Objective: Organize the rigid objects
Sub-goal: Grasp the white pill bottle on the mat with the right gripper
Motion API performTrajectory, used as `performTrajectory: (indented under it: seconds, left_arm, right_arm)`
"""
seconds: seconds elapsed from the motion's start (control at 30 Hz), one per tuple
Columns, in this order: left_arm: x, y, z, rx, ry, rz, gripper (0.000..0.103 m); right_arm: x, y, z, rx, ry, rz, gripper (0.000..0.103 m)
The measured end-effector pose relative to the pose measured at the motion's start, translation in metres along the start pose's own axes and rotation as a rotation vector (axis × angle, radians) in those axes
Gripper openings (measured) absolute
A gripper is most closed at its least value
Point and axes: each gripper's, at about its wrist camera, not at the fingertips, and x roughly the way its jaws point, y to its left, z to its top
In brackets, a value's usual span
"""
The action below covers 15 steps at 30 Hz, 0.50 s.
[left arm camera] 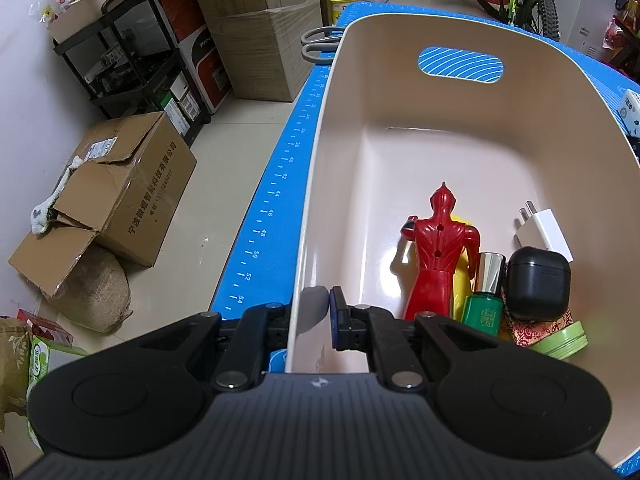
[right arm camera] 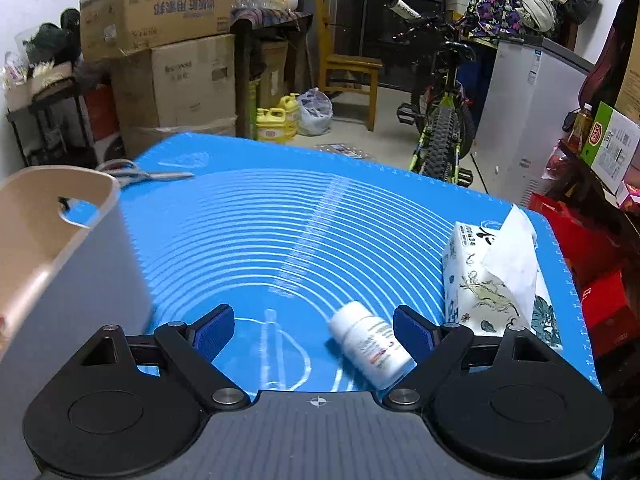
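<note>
A beige bin [left arm camera: 460, 32] stands on the blue mat [left arm camera: 280, 168]. Inside it lie a red toy figure [left arm camera: 438, 252], a green bottle with a silver cap [left arm camera: 486, 296], a black earbud case [left arm camera: 538, 282], a white charger plug [left arm camera: 542, 230] and a green lid [left arm camera: 562, 340]. My left gripper [left arm camera: 314, 316] is shut on the bin's near left wall. In the right wrist view a white pill bottle [right arm camera: 370, 344] lies on its side on the mat [right arm camera: 280, 220], between the open fingers of my right gripper [right arm camera: 314, 330] and close to the right fingertip [right arm camera: 414, 334], which does not press on it.
A tissue box [right arm camera: 492, 280] sits at the mat's right edge. Grey scissors [right arm camera: 138, 174] lie at the far left, behind the bin [right arm camera: 48, 232]. Cardboard boxes [left arm camera: 120, 196], a black cart [left arm camera: 132, 60], a bicycle [right arm camera: 444, 120] and a wooden chair [right arm camera: 348, 76] stand on the floor around the table.
</note>
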Motion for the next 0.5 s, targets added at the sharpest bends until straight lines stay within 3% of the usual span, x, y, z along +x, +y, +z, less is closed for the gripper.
performTrajectory:
  seconds: [0.3, 0.5]
  left_arm:
    - [-0.001, 0.001, 0.000, 0.003, 0.002, 0.001, 0.014]
    - [-0.002, 0.000, -0.001, 0.005, 0.001, 0.004, 0.014]
  right_arm:
    - [0.038, -0.013, -0.015, -0.040, 0.019, -0.047, 0.086]
    - [0.044, -0.019, -0.018, -0.050, 0.016, -0.071, 0.069]
